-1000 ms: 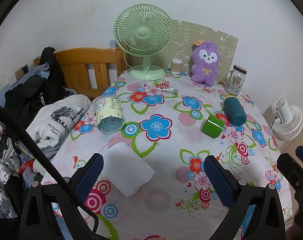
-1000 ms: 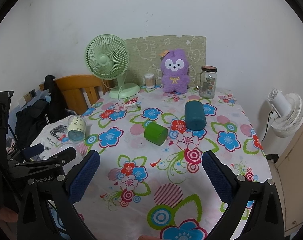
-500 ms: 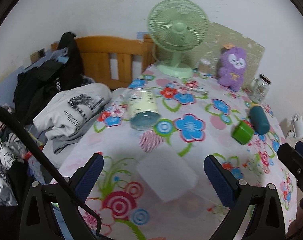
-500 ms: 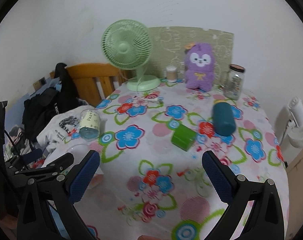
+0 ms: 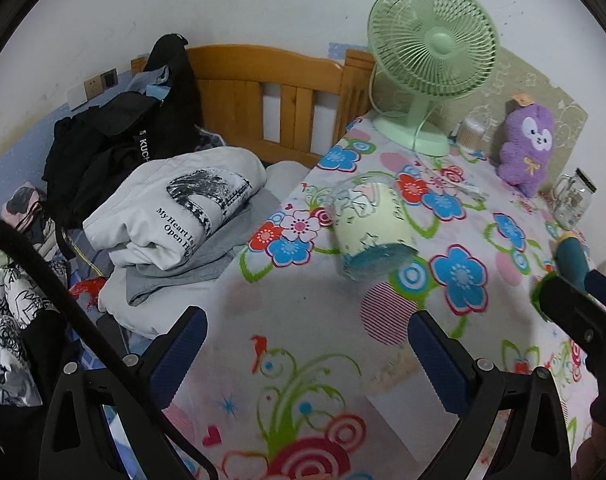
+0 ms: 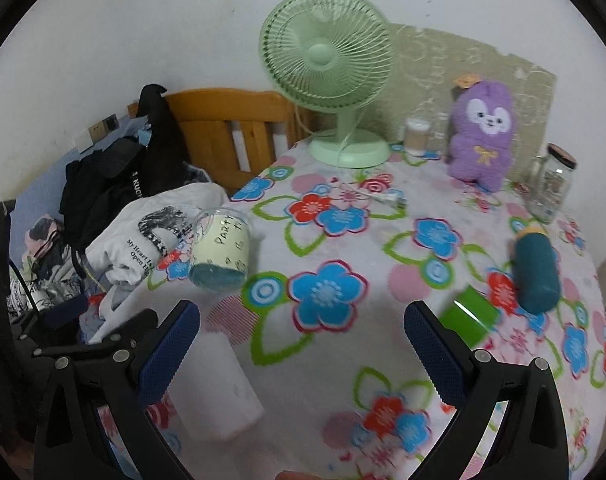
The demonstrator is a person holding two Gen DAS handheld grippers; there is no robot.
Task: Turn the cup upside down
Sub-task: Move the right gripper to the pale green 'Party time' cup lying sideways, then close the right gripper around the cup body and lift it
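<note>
Fingers spread wide and gripping nothing, I am holding the left gripper (image 5: 307,354) and right gripper (image 6: 301,344) low over the table's (image 6: 383,360) near edge, lined up for a reach. Cups are lying on their sides: a printed cup (image 6: 220,250) near the left edge, a white cup (image 6: 219,392) beside my right gripper.

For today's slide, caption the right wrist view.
Open right gripper faces a tipped translucent cup on the floral tablecloth.
</note>
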